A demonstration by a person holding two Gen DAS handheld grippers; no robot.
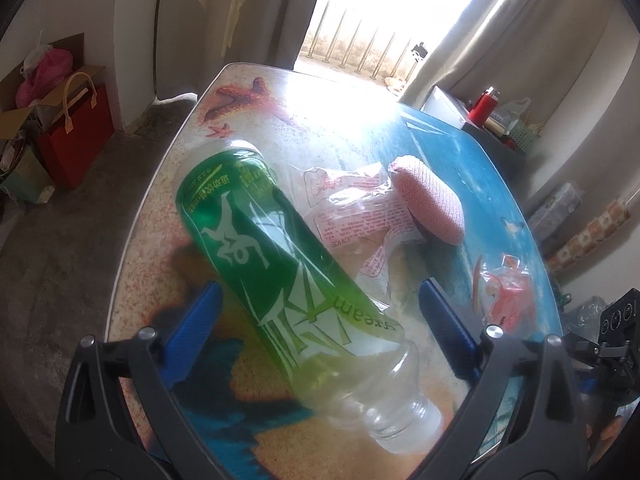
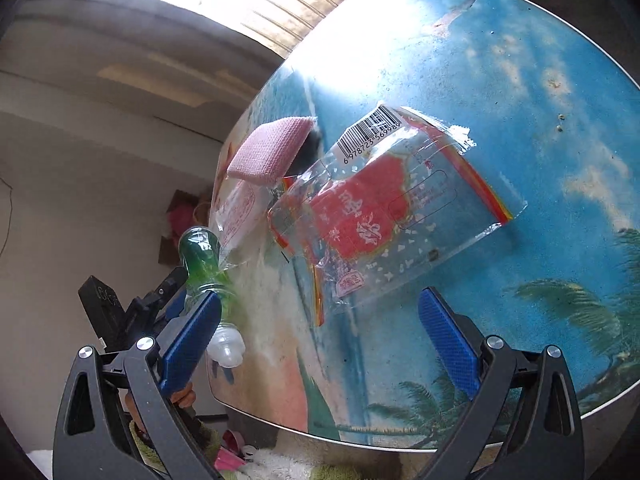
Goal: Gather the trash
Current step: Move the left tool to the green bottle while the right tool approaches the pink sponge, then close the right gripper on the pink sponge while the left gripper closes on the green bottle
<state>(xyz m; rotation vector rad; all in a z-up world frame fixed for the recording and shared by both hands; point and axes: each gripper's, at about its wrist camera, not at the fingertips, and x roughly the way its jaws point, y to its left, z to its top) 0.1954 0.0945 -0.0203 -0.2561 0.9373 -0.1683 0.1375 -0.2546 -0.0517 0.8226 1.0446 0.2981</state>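
Daylight from a barred balcony opening at the top of the left wrist view washed out the far end of the bench (image 1: 248, 92), a rounded top printed with a beach scene: sand and starfish at upper left, blue water to the right.

Green-labelled plastic bottle (image 1: 276, 264) was the largest piece of trash. It ran diagonally through the left wrist view, base toward upper left, clear neck toward lower right. It appeared empty and somewhat blurred. Left gripper (image 1: 320, 320) had its jaws apart, one blue pad on each side of the bottle's lower body, neither visibly pressing the label. Whether the bottle rested on the bench or was slightly lifted could not be told. Judgement: the straddle suited a grasp across the body, where the bottle is widest.

Red-printed clear bag (image 2: 384, 216) lay flat near the centre of the right wrist view, barcode toward the top. Right gripper (image 2: 320, 332) had its jaws apart, with the bag's lower edge just ahead of the gap between them, not touching. Judgement: flat film gives little to pinch; an edge approach is likely needed.

Crumpled clear wrapper (image 1: 352, 204) lay between the bottle and a pink scrub pad (image 1: 430, 200), partly tucked under the pad.
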